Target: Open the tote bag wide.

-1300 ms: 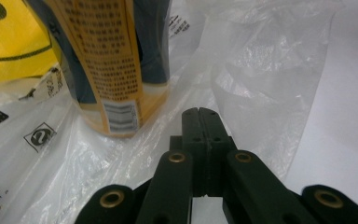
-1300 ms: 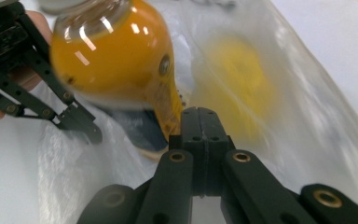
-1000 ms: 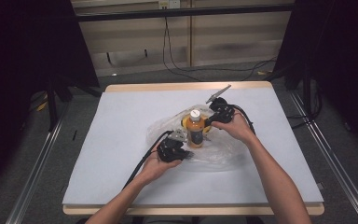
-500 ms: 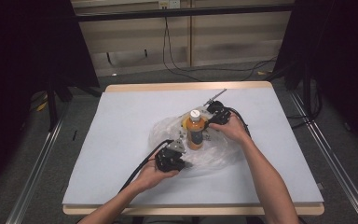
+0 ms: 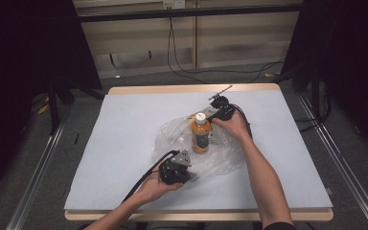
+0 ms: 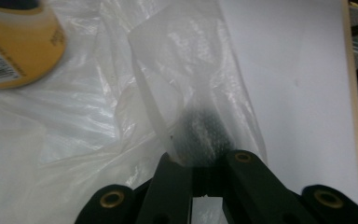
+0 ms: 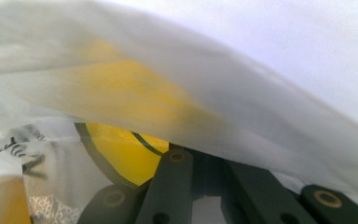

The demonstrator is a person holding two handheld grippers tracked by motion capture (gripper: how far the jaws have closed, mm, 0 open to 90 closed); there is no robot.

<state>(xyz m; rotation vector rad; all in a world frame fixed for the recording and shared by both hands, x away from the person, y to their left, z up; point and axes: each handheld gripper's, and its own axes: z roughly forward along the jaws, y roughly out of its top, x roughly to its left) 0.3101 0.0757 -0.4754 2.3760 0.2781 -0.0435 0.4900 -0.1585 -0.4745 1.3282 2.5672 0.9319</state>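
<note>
Plastic bag (image 5: 220, 153) pinched, both grippers' fingers (image 6: 172, 186) closed

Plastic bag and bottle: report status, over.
Left gripper shut on plastic bag, near edge. Right gripper shut on the bag's far side. Orange bottle upright on the bag. Nothing in the way.

We see the bottle (image 5: 201, 134) upright on the bag (image 5: 223, 155), between our claws: beyond the left claw (image 5: 188, 176), just beside the right claw (image 5: 210, 116). The bag lies on the table (image 5: 120, 129).
</note>
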